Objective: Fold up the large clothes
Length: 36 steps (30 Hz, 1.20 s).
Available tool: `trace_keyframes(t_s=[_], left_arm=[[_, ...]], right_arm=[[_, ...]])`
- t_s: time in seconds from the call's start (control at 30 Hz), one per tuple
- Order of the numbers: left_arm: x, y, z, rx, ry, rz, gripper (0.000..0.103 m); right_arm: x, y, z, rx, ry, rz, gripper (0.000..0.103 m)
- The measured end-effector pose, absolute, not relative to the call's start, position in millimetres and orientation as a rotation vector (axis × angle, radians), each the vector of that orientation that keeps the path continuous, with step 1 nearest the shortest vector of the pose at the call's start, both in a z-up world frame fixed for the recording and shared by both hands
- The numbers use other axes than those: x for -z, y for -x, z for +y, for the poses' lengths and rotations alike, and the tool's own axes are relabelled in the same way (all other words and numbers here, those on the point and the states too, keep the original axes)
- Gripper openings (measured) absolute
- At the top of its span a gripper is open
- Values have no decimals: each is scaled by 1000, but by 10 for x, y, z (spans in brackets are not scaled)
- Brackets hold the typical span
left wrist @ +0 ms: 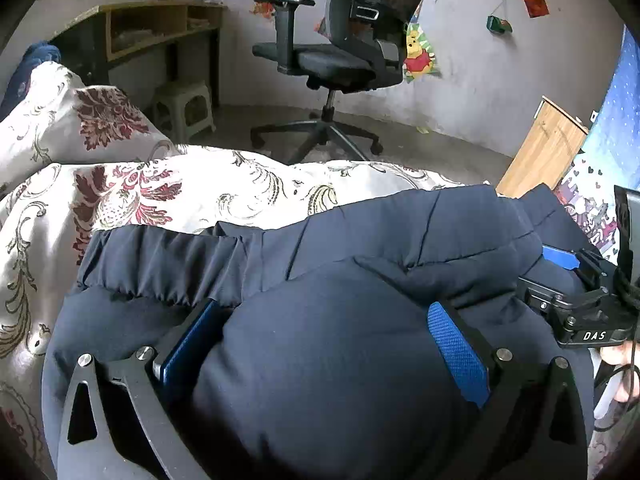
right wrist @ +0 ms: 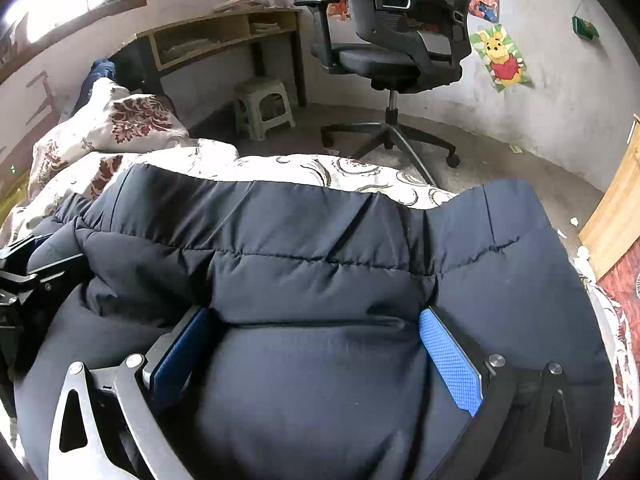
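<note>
A dark navy padded jacket lies bunched on a floral bedspread. My left gripper has its blue pads wide apart, with a thick puffy fold of the jacket bulging between them. My right gripper also stands wide, with a quilted fold of the same jacket filling the gap between its pads. The right gripper's body shows at the right edge of the left wrist view. Whether either pair of pads presses the cloth cannot be made out.
A grey office chair stands on the floor beyond the bed. A wooden desk and a pale plastic stool are at the back left. A floral pillow lies at left. A wooden cabinet stands at right.
</note>
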<state>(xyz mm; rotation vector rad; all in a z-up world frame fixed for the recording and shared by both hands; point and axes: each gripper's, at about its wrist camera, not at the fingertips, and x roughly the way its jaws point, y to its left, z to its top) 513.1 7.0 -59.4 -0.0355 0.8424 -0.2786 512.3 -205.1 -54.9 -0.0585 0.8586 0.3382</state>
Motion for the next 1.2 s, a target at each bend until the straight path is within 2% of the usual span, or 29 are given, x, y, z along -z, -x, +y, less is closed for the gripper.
trace_keyframes(t_s=[1.2], left_arm=[[747, -5209, 68, 285, 49, 843, 102]], right_arm=[[687, -5085, -1957, -320, 81, 811, 103]])
